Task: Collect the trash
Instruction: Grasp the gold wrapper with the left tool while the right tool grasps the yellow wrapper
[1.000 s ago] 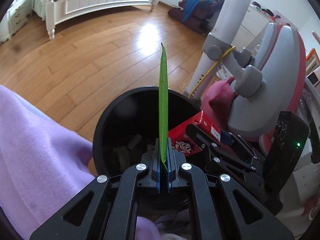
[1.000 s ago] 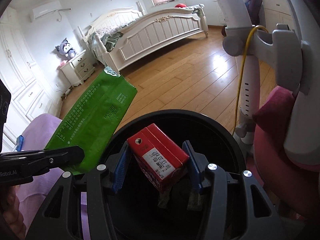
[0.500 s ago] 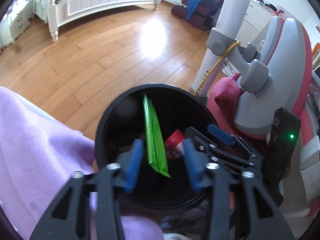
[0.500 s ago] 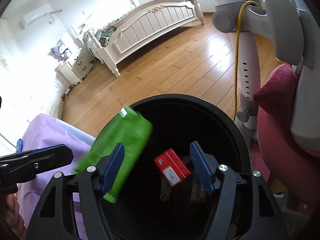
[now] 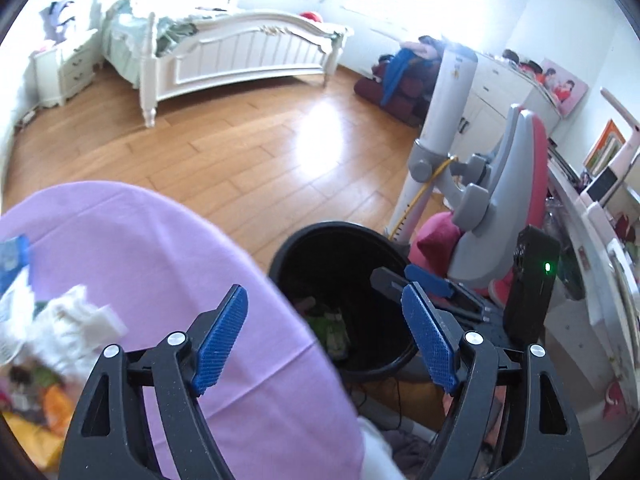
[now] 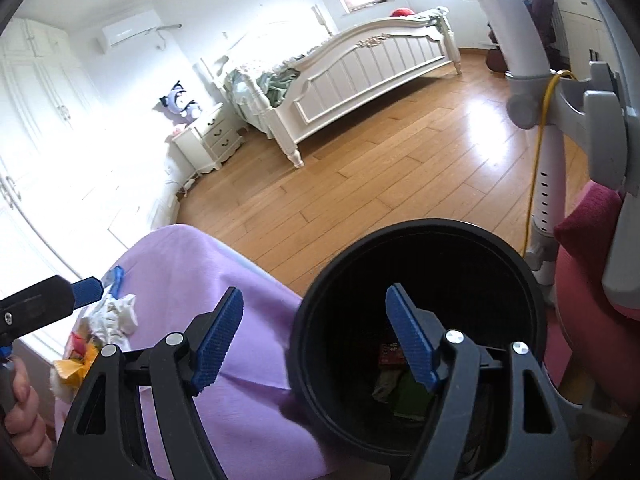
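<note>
Left hand-held gripper [image 5: 324, 340]: its jaws are opening wide, and nothing is between them. It hangs over the edge of the worktop [image 5: 168, 248], which wears a purple cloth.
Right hand-held gripper [image 6: 314, 340]: its jaws are spread wide and empty. One blue pad hangs over the purple cloth and the other over the mouth of the bin [image 6: 420, 236].
Trash in the bin: a green wrapper [image 5: 334, 328] and a small red box [image 6: 390, 354] lie at the bottom.
Trash left to pick up: a white crumpled tissue [image 5: 76, 316] and some orange and yellow wrappers [image 5: 52, 400] sit in a pile on the worktop. A blue scrap [image 5: 14, 256] lies a bit farther back.
Which way it lies: the pile is to the left of both hand-held grippers, and the bin is to the right.
Long way of the pile: it is blurry, so its shape cannot be told.
Nearer hand: the left one, most likely. In the right view its blue tip sits just beside the tissue.
Next move, as a guess: the left hand swings left and down to the pile.
</note>
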Action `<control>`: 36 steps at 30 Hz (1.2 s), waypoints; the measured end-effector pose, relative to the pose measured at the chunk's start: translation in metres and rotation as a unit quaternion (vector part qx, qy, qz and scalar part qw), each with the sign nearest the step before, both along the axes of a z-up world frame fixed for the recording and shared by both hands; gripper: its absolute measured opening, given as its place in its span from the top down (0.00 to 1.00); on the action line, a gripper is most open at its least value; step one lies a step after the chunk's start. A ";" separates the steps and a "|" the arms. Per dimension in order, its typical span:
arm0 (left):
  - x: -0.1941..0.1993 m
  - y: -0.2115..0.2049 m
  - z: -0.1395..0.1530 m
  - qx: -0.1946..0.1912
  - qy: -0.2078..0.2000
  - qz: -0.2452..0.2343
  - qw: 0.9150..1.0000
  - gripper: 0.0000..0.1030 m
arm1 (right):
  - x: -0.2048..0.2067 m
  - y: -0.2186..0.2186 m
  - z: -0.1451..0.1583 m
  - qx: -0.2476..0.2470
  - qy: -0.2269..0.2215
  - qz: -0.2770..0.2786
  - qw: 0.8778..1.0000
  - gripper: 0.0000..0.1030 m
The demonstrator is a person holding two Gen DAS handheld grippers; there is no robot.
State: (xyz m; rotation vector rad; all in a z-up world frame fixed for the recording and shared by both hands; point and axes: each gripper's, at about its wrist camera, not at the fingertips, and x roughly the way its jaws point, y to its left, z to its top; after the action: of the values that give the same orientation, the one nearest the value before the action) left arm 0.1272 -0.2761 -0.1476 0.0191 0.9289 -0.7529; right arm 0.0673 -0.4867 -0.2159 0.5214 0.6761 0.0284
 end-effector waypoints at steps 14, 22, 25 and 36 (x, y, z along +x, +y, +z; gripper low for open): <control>-0.085 0.286 -0.039 0.115 0.037 0.225 0.967 0.23 | 0.009 0.192 0.055 -0.044 -0.020 0.273 0.961 0.27; -0.089 0.329 -0.070 0.107 0.057 0.229 0.966 0.35 | -0.003 0.331 0.063 -0.159 -0.038 0.413 0.896 0.27; -0.090 0.325 -0.073 0.128 0.031 0.215 0.968 0.51 | 0.008 0.358 0.055 -0.212 -0.015 0.428 0.878 0.29; -0.099 0.337 -0.073 0.030 0.034 0.223 0.974 0.95 | 0.021 0.367 0.035 -0.261 0.025 0.431 0.863 0.77</control>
State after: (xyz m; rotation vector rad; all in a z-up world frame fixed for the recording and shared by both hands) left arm 0.0284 0.0606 -0.2210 -0.1595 0.9768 -0.3098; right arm 0.0880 -0.1194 -0.1809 -0.3391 0.8855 0.6599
